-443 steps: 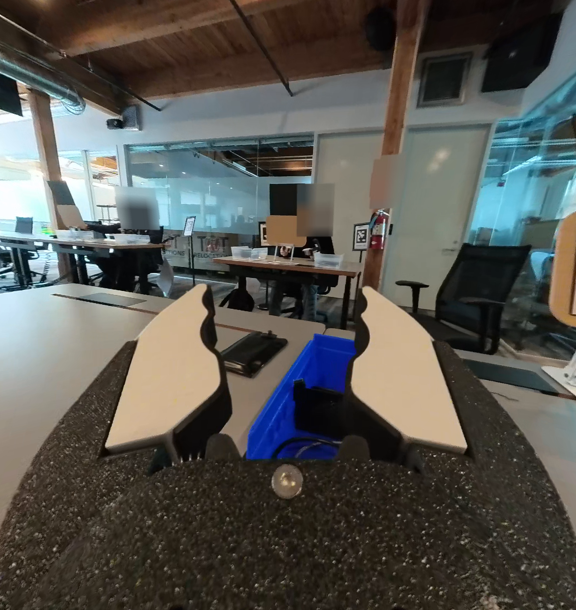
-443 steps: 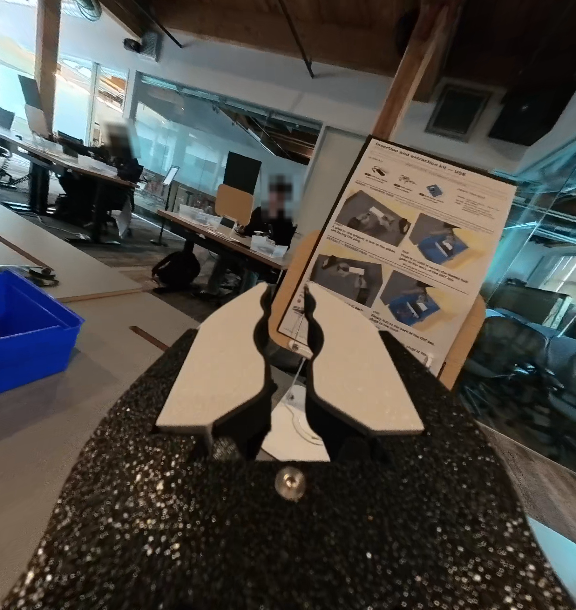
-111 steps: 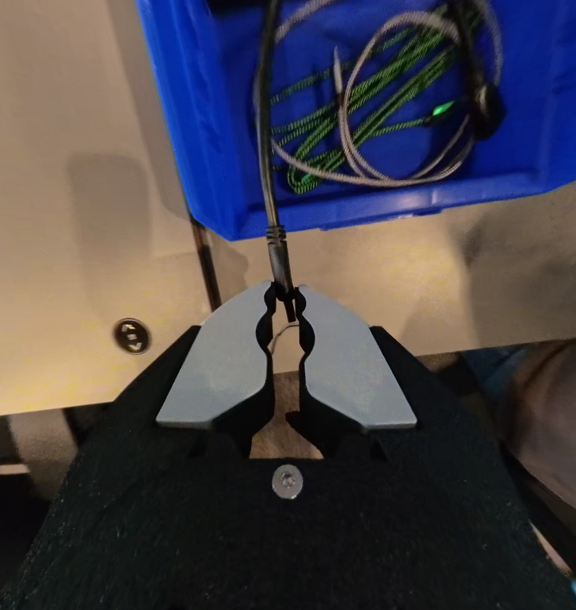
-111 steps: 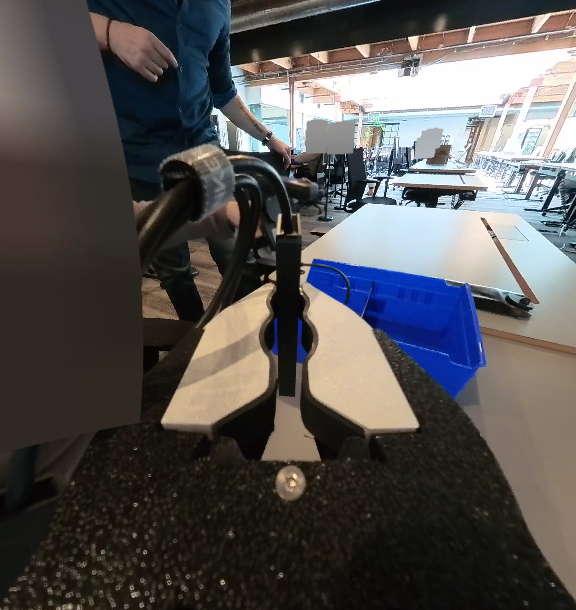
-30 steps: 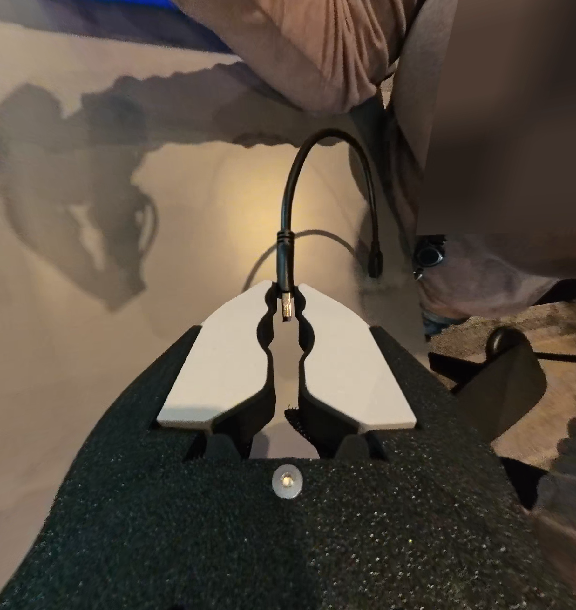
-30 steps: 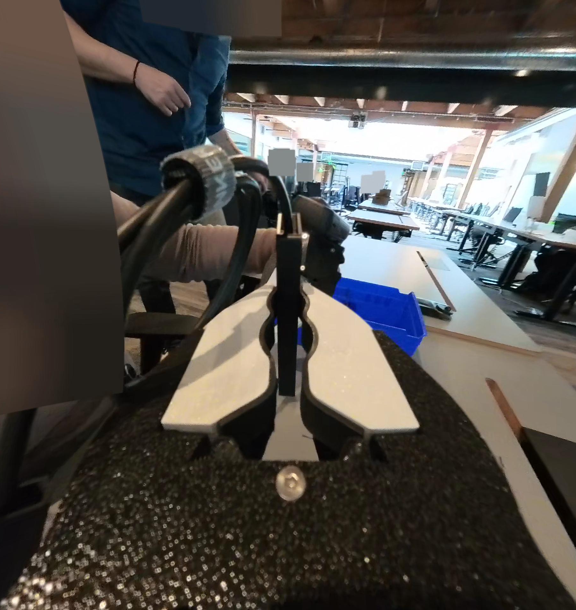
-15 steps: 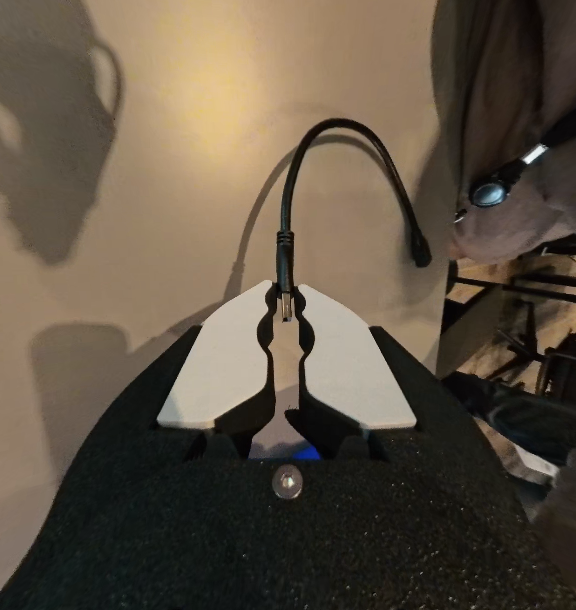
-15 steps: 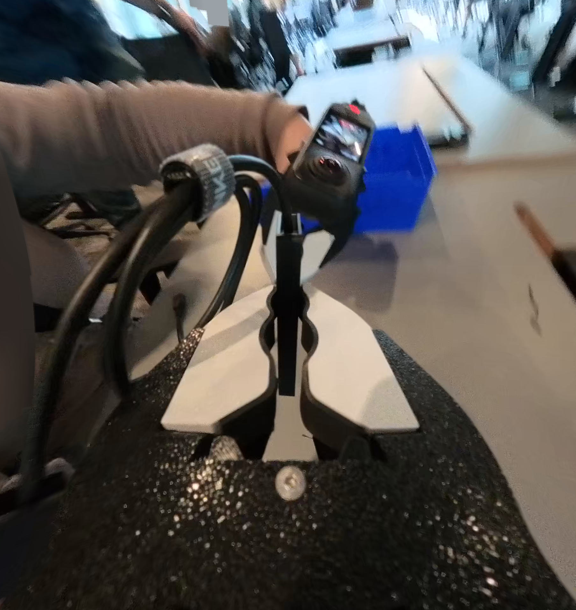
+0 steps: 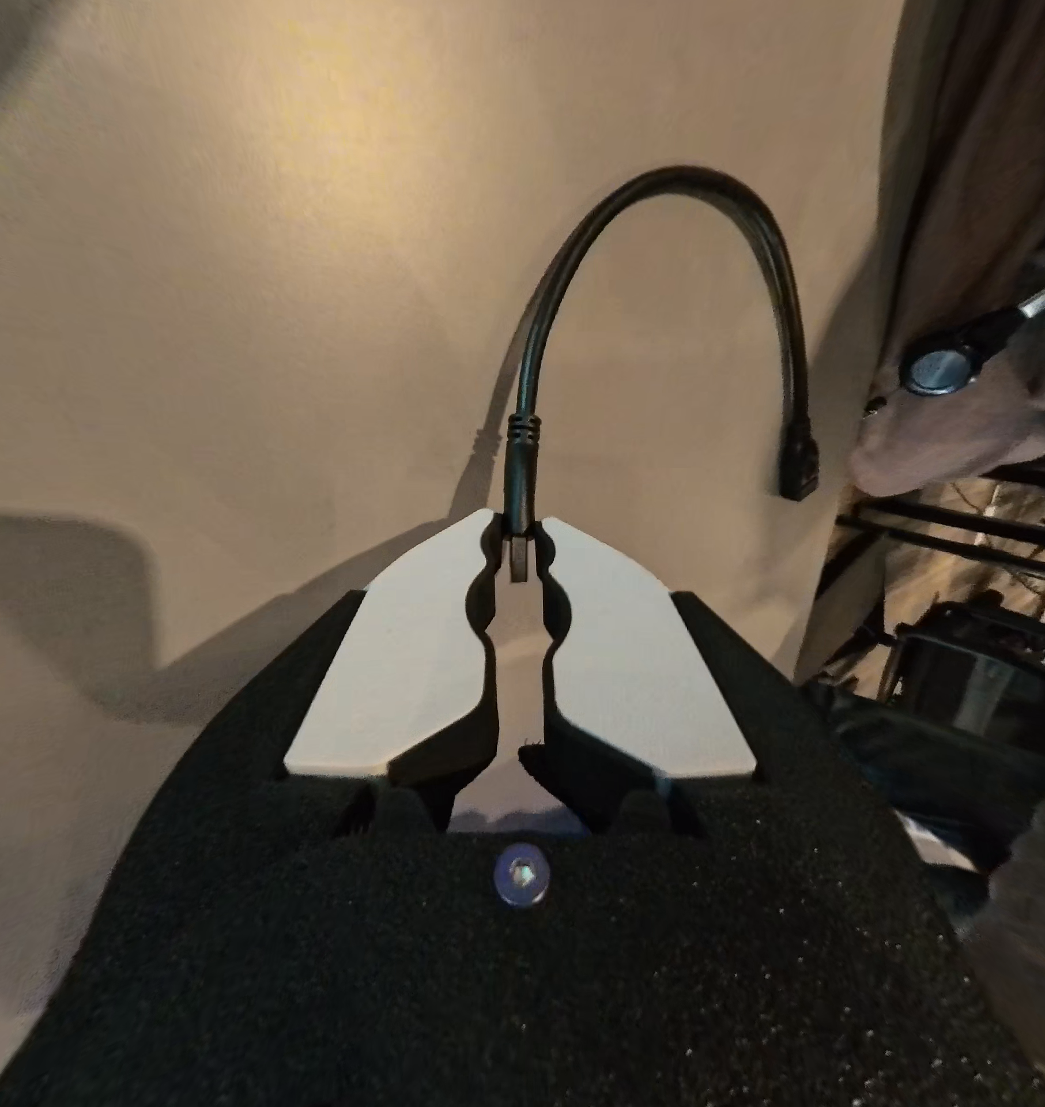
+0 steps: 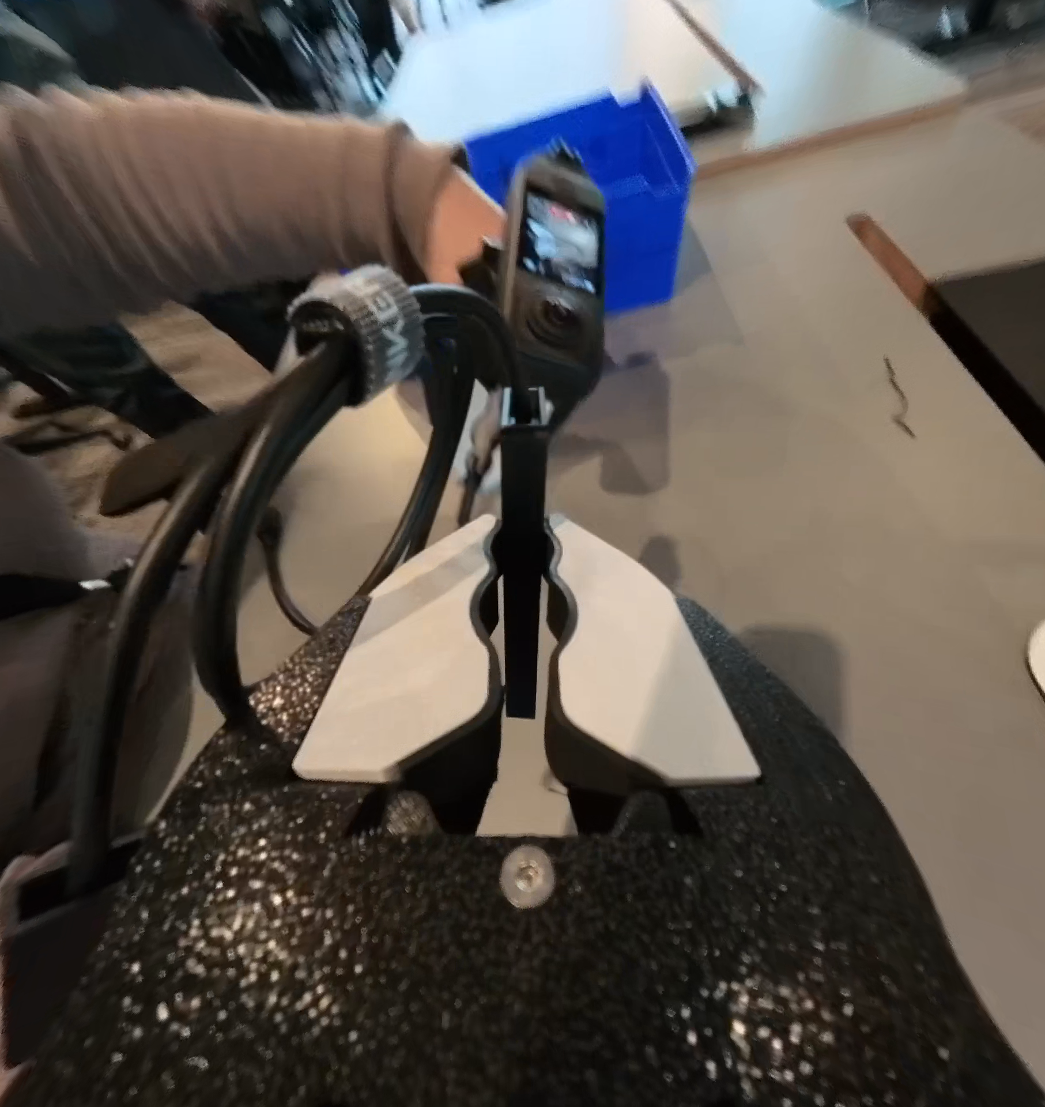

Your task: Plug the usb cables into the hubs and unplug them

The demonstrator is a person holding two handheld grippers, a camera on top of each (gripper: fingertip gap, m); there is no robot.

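Holding plug in your left gripper and hub in the right (both clamped, unmated), you next align plug to port.

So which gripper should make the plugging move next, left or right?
Probably left. The left gripper pinches the short black USB cable right at its plug, so it can steer the plug. The right gripper clamps the slim black hub, better for bracing.
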